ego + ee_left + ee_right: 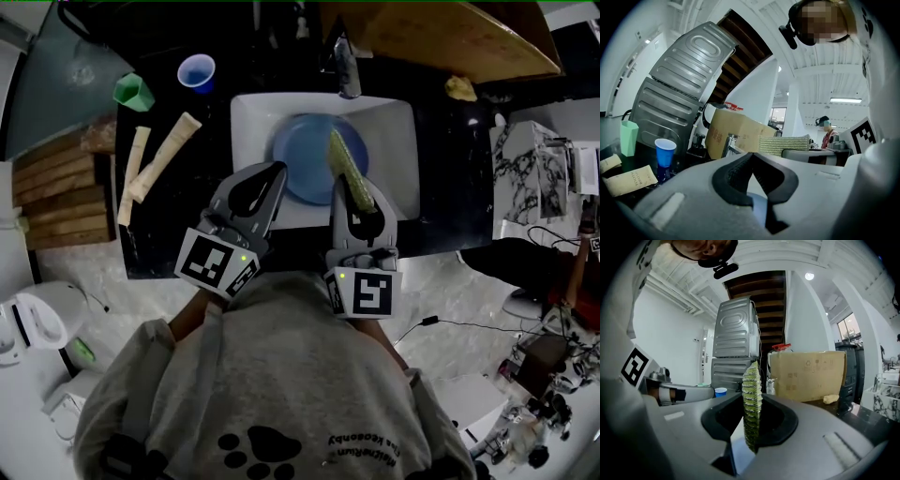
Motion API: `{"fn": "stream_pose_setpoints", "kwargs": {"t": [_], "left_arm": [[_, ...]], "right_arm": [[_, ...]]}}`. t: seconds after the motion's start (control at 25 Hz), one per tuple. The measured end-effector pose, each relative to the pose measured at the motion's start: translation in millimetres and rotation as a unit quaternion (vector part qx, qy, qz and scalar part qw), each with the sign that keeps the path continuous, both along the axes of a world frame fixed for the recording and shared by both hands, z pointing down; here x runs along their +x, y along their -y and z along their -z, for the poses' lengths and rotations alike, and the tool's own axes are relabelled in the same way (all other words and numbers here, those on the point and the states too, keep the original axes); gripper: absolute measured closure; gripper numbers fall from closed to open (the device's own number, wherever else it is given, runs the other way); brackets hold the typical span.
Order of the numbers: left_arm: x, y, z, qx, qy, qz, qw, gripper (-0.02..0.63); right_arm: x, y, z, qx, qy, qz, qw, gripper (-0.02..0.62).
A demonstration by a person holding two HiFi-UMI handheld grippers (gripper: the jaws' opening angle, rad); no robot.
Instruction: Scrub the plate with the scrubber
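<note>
Clamping the green scrubber (751, 380) edge-on between the jaws of the right gripper (753, 404), with the pad sticking up and forward past the tips. Pressing the jaws of the left gripper (752, 155) fully together, tip to tip, with nothing between them. Hanging side by side over the near part of the white sink (248, 117) in the head view, with the blue plate (300, 159) lying flat in its bottom, the left tips sitting at the plate's left edge and the scrubber reaching across the plate's right half; not showing whether either is touching it. Rising behind the sink, a faucet (347, 67). Standing on the dark counter to the left, a blue cup (196, 72) and a green cup (133, 92), with two long tan packets (164, 155) lying near them. Lying right of the faucet, a small yellow lump (460, 89), in front of a cardboard box (806, 373).
</note>
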State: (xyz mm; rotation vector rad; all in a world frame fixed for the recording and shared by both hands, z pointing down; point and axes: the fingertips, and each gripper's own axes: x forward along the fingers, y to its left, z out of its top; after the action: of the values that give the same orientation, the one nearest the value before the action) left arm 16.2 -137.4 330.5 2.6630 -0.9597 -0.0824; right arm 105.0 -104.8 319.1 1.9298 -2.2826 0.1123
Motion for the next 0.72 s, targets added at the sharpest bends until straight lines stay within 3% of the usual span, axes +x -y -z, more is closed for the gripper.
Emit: {"fn": "stream_pose_setpoints", "kwargs": {"t": [0.36,0.72], "left_arm": [[8,20,-24,-0.041,0.016,0.034,0.9985,0.604],[21,42,-80,-0.1,0.053,0.049,0.9924,0.604]], "right_arm": [[7,29,-24,-0.043,-0.011,0.043,0.998,0.523],[13,55,-66,-0.074,-0.026,0.096,0.992,0.523]]}}
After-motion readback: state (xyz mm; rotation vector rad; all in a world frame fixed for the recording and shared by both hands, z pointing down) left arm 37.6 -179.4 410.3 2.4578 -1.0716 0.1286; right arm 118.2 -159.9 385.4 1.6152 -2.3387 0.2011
